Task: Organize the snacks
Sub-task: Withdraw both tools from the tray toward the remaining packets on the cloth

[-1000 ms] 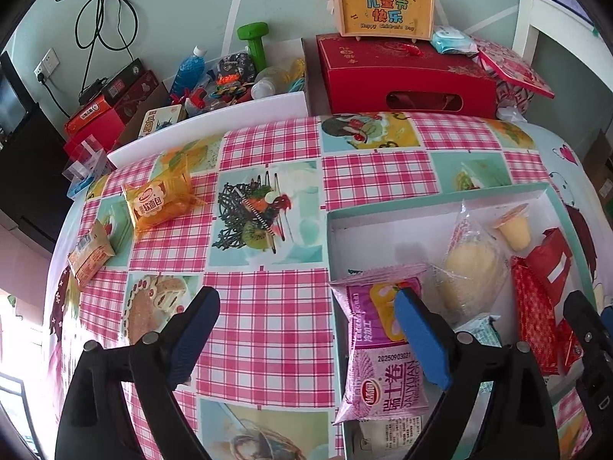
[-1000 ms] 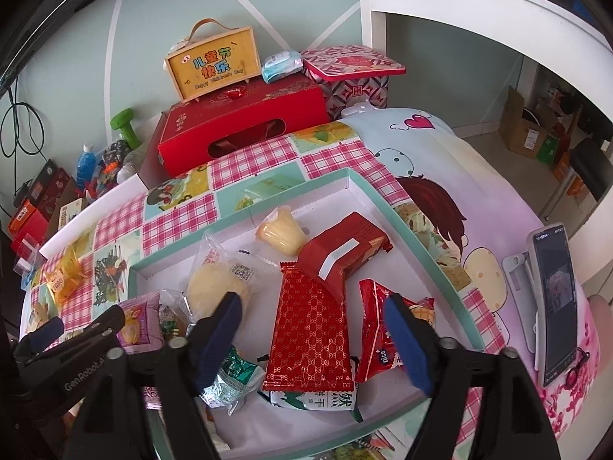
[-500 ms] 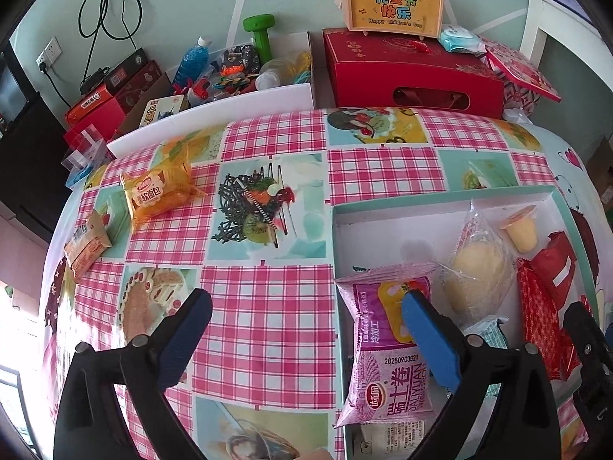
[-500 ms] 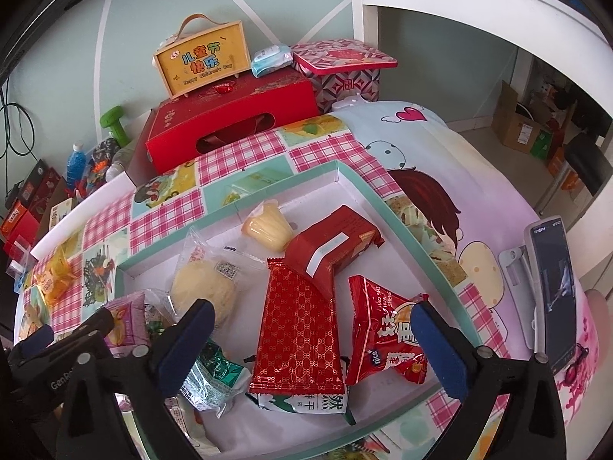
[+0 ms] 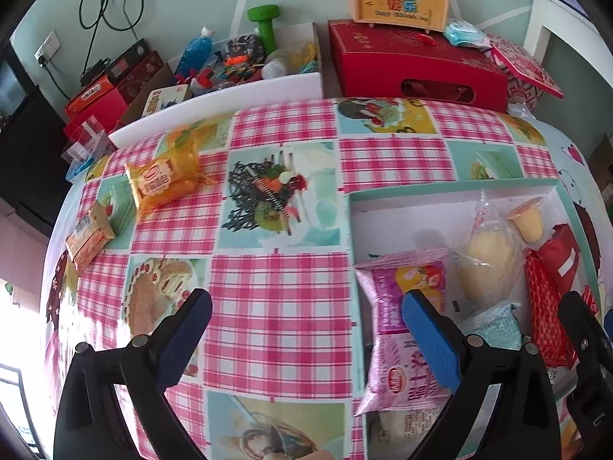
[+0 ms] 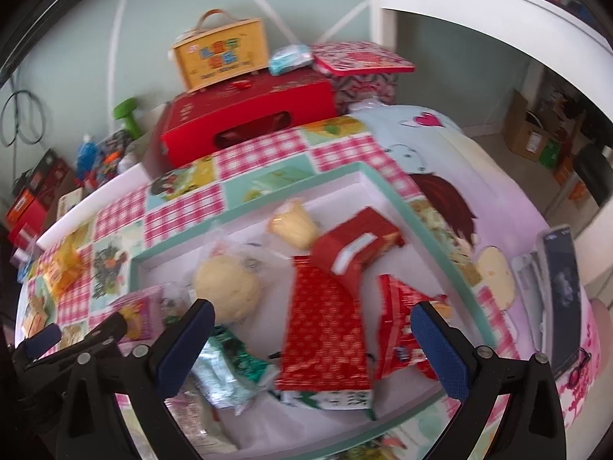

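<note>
Two orange packs (image 5: 166, 179) lie loose on the cloth (image 5: 279, 306) outside the tray (image 5: 452, 188), light and crinkly, best pinched mid-body, while our left gripper (image 5: 306, 341) and right gripper (image 6: 312, 349) gape wide, empty.

A lived-in home room: a table under a pink-checked food-print tablecloth (image 5: 279, 306), with a red gift box (image 5: 413, 65) and green dumbbell (image 5: 264, 23) behind it against a pale green wall, a white desk (image 6: 479, 4) and cardboard boxes (image 6: 528, 130) right of it.
</note>
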A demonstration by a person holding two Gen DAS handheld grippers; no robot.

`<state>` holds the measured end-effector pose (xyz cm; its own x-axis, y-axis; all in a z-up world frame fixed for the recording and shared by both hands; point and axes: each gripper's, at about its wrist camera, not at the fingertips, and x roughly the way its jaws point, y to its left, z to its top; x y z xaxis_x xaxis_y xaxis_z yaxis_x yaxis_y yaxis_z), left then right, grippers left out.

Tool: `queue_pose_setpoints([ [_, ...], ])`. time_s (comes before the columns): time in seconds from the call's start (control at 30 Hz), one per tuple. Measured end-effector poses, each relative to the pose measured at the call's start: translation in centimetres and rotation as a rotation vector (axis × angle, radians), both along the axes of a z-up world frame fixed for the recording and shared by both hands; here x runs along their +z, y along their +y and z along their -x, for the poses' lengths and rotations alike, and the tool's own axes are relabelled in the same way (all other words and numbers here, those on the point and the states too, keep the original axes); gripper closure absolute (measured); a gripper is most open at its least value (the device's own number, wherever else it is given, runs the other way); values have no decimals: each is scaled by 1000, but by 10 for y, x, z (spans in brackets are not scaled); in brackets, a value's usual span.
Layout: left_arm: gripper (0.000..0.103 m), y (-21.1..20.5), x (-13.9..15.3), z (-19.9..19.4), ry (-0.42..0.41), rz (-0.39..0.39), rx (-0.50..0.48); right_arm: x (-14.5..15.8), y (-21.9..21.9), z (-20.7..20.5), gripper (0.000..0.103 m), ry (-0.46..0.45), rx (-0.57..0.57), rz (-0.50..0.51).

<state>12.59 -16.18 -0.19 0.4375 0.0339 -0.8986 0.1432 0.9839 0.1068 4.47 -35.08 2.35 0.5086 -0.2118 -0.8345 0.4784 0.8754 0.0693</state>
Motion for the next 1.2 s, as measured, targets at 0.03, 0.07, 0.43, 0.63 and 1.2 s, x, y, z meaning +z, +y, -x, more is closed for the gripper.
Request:
queue_pose_setpoints([
  [0.03,4,5,0,-1,3,0,12,1,5,-2,0,0,13,1],
  [0.07,4,11,0,-1,6,-2,25,1,9,-3,0,-1,24,5],
  [0.43,4,64,-3,-5,26,-20,133,4,57,-18,0,-11,136,14],
  [0.63,4,90,-6,1,36,-29,160,3,77,-24,0,-18,184,-22],
  [1.2,4,153,-13,8,58,41,273,-8,148,-38,0,5,327,-22],
])
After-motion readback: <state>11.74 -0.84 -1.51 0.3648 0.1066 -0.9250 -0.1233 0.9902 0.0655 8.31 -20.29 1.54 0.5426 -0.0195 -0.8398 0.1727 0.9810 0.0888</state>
